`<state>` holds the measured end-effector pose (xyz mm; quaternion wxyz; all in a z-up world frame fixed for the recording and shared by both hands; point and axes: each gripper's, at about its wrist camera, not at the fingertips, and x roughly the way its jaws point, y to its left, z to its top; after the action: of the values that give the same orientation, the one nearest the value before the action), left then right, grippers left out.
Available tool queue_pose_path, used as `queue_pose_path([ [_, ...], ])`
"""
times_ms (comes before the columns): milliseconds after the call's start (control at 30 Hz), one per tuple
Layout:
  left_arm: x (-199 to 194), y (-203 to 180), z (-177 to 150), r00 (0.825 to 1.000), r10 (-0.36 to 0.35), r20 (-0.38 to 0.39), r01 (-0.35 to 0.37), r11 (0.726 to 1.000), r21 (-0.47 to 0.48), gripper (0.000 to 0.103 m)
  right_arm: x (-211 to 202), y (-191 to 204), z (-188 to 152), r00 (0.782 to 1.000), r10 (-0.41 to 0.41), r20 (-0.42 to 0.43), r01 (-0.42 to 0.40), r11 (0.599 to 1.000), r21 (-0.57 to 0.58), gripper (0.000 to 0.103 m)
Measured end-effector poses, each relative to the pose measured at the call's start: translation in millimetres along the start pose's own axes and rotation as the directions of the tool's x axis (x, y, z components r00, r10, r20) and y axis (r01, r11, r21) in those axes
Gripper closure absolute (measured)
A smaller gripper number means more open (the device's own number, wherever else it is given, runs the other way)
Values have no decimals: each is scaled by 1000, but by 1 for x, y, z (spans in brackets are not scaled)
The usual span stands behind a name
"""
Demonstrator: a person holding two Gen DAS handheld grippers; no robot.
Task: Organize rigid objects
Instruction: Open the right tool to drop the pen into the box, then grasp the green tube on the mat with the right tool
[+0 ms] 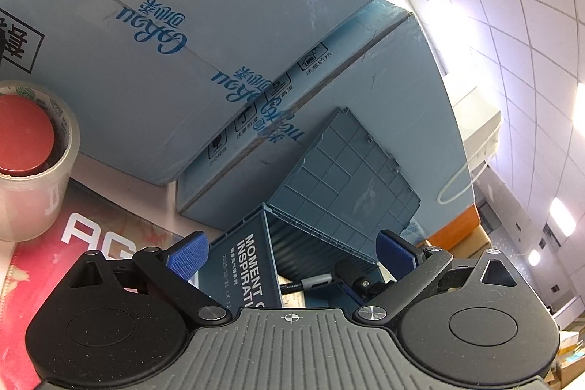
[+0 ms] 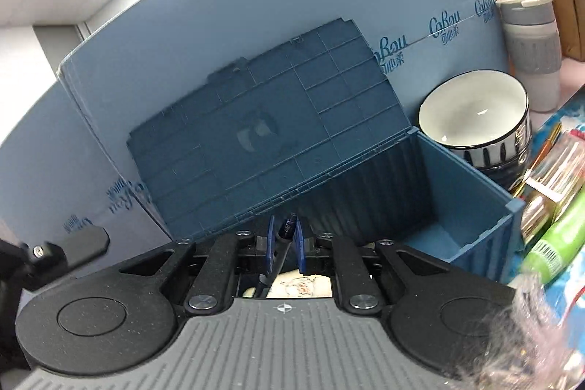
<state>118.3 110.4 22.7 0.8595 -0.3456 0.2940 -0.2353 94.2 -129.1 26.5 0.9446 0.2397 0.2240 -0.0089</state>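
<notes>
Right now we are squeezing a dark pen [image 2: 286, 233] in our right tool [image 2: 284, 243] above the blue box [image 2: 471, 203], left tool [image 1: 290, 253] hanging open, and the tilted pen is maybe slipping out early.

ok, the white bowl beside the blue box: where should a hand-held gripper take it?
Grip the bowl at its thin rim on the open near-right arc, coming from above. It tilts toward the camera, mouth exposed; the blue box blocks the left, the grey bottle crowds behind.
</notes>
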Motion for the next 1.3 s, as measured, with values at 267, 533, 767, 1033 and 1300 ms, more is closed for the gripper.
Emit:
queue_pose_path([
  [267, 0, -1, 0, 1000, 1, -1, -1, 1000, 6, 3, -5, 14, -7, 995, -96, 3, 95, 980, -172, 85],
  [533, 1, -5, 0, 1000, 14, -4, -14, 1000, 26, 3, -25, 19, -2, 989, -139, 52, 146, 971, -187, 33],
  [767, -2, -22, -5, 1000, 13, -7, -13, 995, 98, 3, -52, 11, 10, 987, -113, 111, 131, 978, -164, 20],
  [1033, -4, -48, -16, 1000, 16, -14, -12, 978, 209, 3, -78, -16, 17, 985, -109, 136, 124, 987, -106, 15],
  [1300, -3, -68, -26, 1000, 14, -6, -12, 959, 282, 3, -95, -53, 22, 980, -138, 146, 143, 989, -27, 10],
])
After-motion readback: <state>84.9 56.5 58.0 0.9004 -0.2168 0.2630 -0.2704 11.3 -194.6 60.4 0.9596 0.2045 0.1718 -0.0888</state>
